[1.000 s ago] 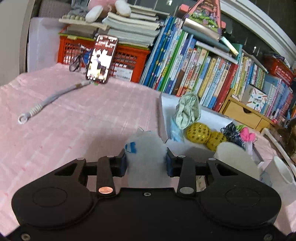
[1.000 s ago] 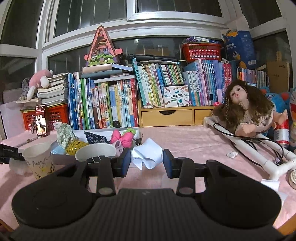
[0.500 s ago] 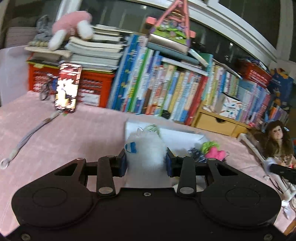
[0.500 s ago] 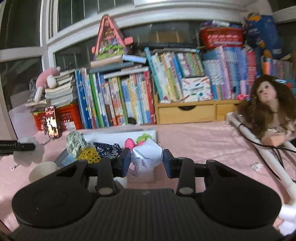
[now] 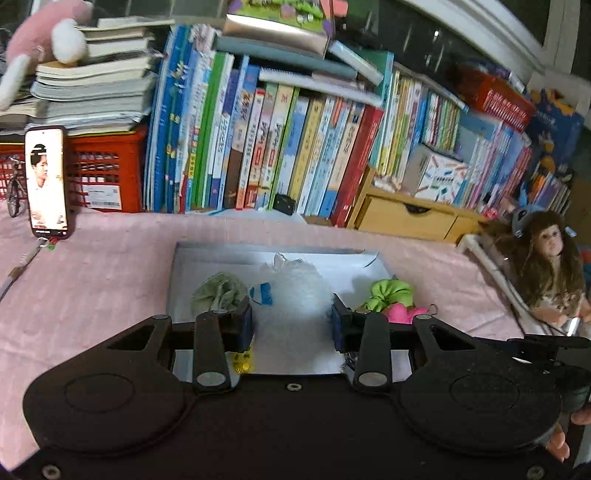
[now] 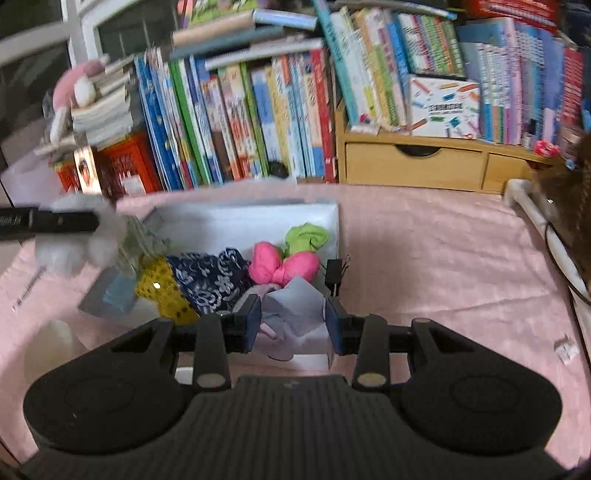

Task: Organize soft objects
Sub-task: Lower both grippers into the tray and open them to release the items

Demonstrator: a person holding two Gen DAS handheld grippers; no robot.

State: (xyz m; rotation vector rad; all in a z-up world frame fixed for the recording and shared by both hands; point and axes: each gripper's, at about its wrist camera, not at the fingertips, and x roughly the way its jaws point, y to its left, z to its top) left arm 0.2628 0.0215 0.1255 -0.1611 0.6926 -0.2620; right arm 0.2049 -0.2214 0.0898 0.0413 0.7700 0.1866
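- A home, likely a child's room; picture books (image 5: 280, 147) stand packed in rows along the window
- A doll (image 5: 550, 266) and pink plush toy (image 5: 44, 33) sit about; pink cloth (image 6: 424, 258) covers the table

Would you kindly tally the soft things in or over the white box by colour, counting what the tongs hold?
White fluffy ball, in the left tongs: 1
Pale crumpled tissue, in the right tongs: 1
Pink bow: 1
Bright green cloth: 1
Pale green scrunchie: 1
Navy patterned cloth: 1
Yellow dotted piece: 1
Total: 7
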